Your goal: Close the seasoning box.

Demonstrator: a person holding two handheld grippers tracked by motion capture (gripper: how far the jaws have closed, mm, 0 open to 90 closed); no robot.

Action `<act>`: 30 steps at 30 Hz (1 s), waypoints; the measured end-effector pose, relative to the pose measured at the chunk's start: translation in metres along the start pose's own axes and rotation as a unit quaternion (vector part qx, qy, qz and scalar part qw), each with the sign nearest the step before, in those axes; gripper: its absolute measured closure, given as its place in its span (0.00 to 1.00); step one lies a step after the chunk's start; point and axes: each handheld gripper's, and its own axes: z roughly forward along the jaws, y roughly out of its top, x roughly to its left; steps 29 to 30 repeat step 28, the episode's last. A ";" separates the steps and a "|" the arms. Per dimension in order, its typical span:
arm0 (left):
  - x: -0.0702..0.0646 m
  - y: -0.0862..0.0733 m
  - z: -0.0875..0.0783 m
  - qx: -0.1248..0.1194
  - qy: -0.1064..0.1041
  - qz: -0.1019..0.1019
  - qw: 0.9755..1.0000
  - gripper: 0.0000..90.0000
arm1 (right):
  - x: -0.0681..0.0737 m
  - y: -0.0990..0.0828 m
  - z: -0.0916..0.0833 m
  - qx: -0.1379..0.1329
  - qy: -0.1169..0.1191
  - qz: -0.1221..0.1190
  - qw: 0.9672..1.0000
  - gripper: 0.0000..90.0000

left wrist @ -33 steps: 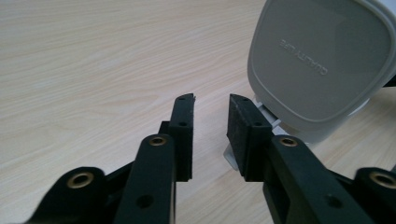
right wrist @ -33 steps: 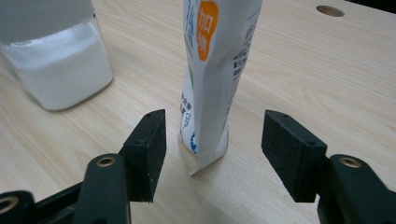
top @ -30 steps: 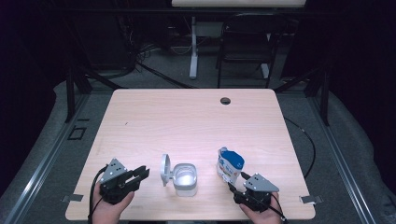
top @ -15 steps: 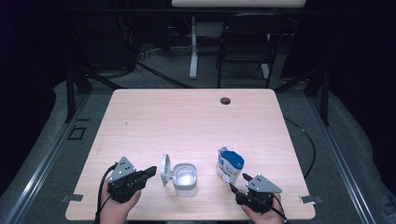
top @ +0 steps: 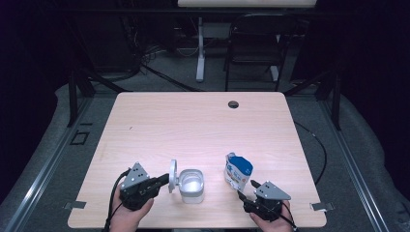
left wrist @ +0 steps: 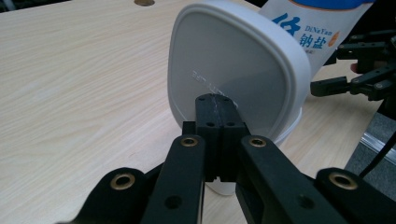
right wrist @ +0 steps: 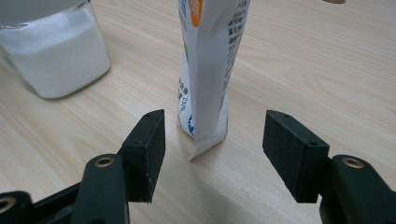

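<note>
A clear square jar (top: 191, 185) holding white grains (right wrist: 51, 51) stands near the table's front edge, its white hinged lid (top: 172, 176) flipped open and upright on its left side. My left gripper (top: 164, 180) is shut with nothing between its jaws, and its tips (left wrist: 215, 100) are right up against the lid's outer face (left wrist: 233, 56); whether they touch it I cannot tell. A blue and white salt bag (top: 238, 170) stands upright to the right of the jar. My right gripper (top: 245, 190) is open just before the bag (right wrist: 210, 70), its pads (right wrist: 149, 149) apart from it on both sides.
The light wooden table (top: 193, 121) has a round cable hole (top: 233, 104) near its far edge. The right gripper (left wrist: 355, 70) shows beyond the lid in the left gripper view. A chair and desk legs stand on the dark floor behind.
My left gripper has moved right, up to the open lid, and its jaws have gone from slightly apart to shut. The right gripper, jar and bag have stayed put.
</note>
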 end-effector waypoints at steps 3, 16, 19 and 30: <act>-0.004 0.001 0.004 0.003 -0.007 0.008 1.000 1.00 | 0.000 -0.001 0.001 0.000 0.002 -0.001 1.000 0.44; -0.004 -0.001 0.003 0.003 -0.001 0.009 1.000 1.00 | 0.003 -0.001 0.002 0.003 0.003 -0.005 1.000 0.44; -0.003 -0.001 0.002 0.005 -0.003 0.007 1.000 1.00 | 0.002 -0.001 0.002 0.003 0.002 -0.005 1.000 0.44; 0.006 -0.003 -0.003 -0.010 0.014 -0.014 1.000 0.76 | 0.003 -0.001 0.000 -0.002 -0.002 -0.010 1.000 0.44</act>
